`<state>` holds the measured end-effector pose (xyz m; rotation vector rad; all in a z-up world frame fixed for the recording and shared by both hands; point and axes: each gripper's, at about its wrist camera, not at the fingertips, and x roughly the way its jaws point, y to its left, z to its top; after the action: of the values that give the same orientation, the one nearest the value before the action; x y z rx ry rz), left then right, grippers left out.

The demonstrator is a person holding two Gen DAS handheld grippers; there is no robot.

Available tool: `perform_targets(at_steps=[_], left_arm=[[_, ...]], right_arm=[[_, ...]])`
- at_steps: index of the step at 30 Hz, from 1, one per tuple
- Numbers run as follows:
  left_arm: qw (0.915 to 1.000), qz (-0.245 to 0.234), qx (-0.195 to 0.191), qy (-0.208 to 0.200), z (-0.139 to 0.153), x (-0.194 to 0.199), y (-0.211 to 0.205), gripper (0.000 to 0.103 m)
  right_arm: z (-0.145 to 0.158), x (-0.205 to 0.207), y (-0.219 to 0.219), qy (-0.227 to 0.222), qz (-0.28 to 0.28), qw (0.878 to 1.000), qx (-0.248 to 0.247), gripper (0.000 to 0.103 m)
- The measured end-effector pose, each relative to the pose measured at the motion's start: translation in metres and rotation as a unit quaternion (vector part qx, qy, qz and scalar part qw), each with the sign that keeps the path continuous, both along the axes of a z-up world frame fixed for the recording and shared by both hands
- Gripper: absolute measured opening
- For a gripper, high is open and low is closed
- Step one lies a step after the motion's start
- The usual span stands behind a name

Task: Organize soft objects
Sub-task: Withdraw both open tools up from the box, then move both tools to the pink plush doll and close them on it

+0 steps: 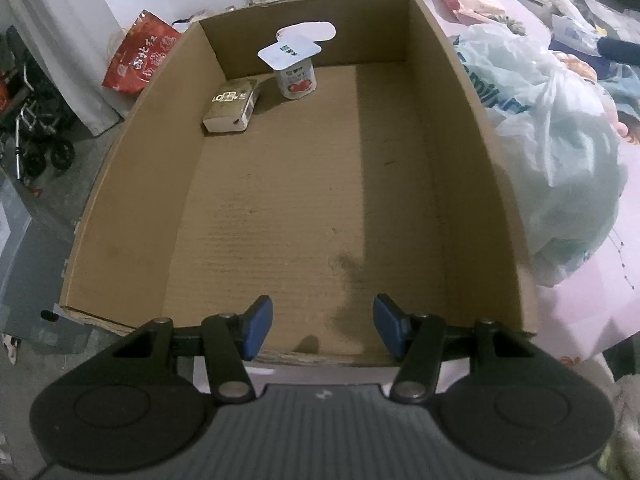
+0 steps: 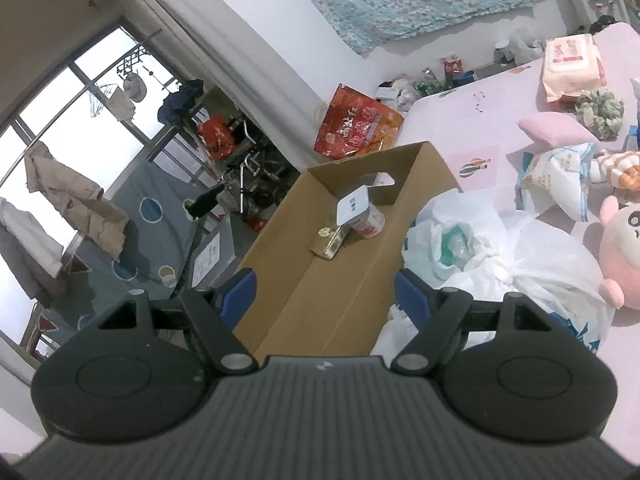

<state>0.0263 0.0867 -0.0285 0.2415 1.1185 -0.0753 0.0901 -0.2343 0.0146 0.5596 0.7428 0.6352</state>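
An open cardboard box (image 1: 460, 160) sits on a pink-covered bed. In its far left corner lie a small tan carton (image 1: 232, 106) and a yogurt cup (image 1: 295, 72) with a white lid. My left gripper (image 1: 322, 330) is open and empty, hovering over the box's near edge. My right gripper (image 2: 325, 298) is open and empty, above the box's (image 2: 348, 308) near end; the cup (image 2: 362, 216) and carton (image 2: 332, 240) show beyond it. A white plastic bag (image 2: 500, 256) lies right of the box, with a pink plush toy (image 2: 624, 240) beyond.
The plastic bag (image 1: 552, 152) crowds the box's right wall. A wet-wipes pack (image 2: 572, 64), a green scrunchie (image 2: 600, 114), a pink cushion (image 2: 556, 128) and a snack packet (image 2: 556, 176) lie on the bed. A red gift bag (image 2: 356, 124) and a wheelchair (image 2: 256, 176) stand on the floor at left.
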Motion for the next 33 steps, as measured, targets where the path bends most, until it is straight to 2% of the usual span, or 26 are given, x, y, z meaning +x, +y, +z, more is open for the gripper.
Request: perform_targets(at_steps=[4, 9, 14, 19, 22, 27, 33], left_arm=[[0.9996, 0.012, -0.021, -0.013, 0.003, 0.004, -0.001, 0.069], [0.9963, 0.027, -0.035, -0.074, 0.021, -0.005, -0.004, 0.077], [0.9926, 0.030, -0.060, -0.101, 0.040, -0.003, -0.015, 0.078], [0.9873, 0.007, -0.103, -0.121, 0.067, 0.009, -0.042, 0.079], [0.9839, -0.021, -0.126, -0.125, 0.081, 0.019, -0.070, 0.083], [0.9828, -0.073, -0.134, -0.104, 0.088, 0.044, -0.128, 0.085], [0.9857, -0.117, -0.102, -0.065, 0.063, 0.074, -0.197, 0.084]], right_arm=[[-0.004, -0.002, -0.007, -0.002, -0.012, 1.000, 0.001, 0.078], [-0.006, -0.014, -0.027, -0.022, -0.037, 0.999, 0.006, 0.082], [-0.013, -0.032, -0.059, -0.030, -0.076, 0.997, 0.013, 0.083], [-0.030, -0.050, -0.099, -0.026, -0.133, 0.991, 0.019, 0.085], [-0.042, -0.058, -0.123, -0.022, -0.168, 0.985, 0.019, 0.085], [-0.070, -0.063, -0.160, 0.001, -0.206, 0.978, 0.032, 0.085], [-0.112, -0.048, -0.191, 0.048, -0.245, 0.966, 0.059, 0.085]])
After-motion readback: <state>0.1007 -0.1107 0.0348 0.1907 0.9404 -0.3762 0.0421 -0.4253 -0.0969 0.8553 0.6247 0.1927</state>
